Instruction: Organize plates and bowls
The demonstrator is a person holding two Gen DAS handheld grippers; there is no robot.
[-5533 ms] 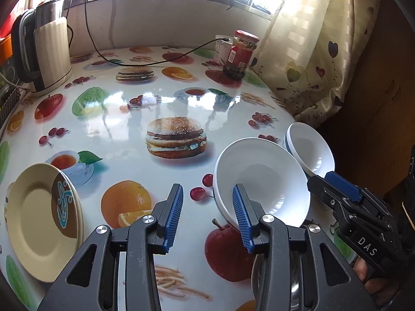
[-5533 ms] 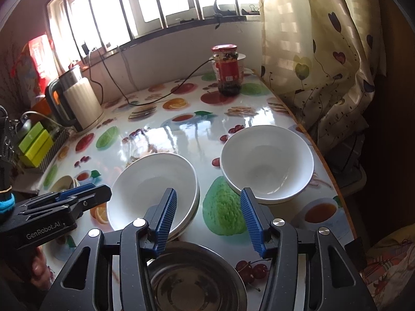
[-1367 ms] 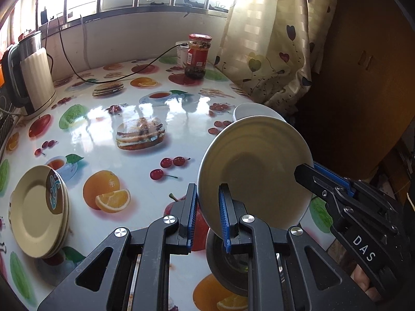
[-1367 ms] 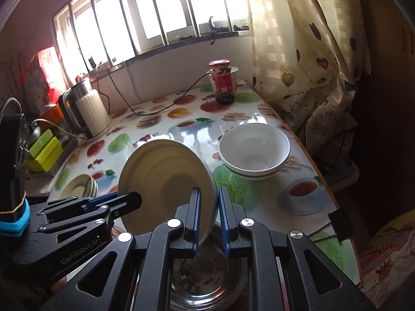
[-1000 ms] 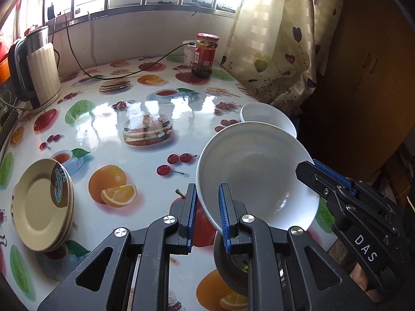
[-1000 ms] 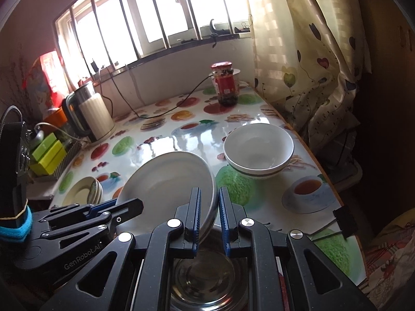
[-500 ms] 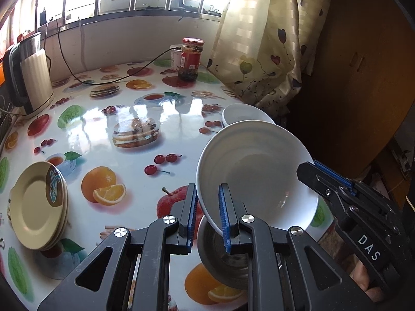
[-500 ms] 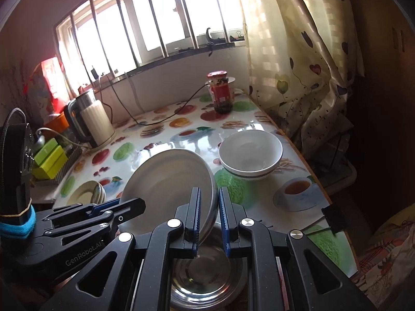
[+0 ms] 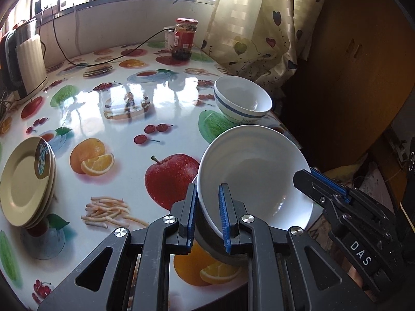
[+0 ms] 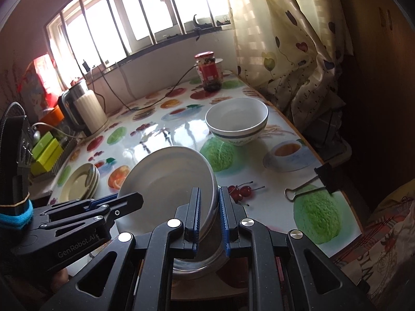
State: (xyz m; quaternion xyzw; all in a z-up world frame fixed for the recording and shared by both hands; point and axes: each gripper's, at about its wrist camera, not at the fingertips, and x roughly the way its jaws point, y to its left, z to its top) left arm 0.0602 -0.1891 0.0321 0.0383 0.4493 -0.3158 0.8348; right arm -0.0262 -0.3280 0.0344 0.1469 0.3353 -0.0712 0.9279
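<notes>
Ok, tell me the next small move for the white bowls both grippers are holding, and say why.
Probably lower them straight down into the metal bowl beneath. The left gripper and right gripper each clamp opposite rims of the white bowls, which hang tilted just above it, not yet seated. Levelling them while lowering should let them nest rather than catch on its rim.

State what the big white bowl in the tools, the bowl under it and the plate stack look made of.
White bowl: likely glazed ceramic or melamine; smooth, opaque, soft sheen. Bowl beneath it: apparently stainless steel; grey, mirror-like rim. Plate stack: cream, matte, thin-edged, probably melamine or plastic, though glazed ceramic is possible.
</notes>
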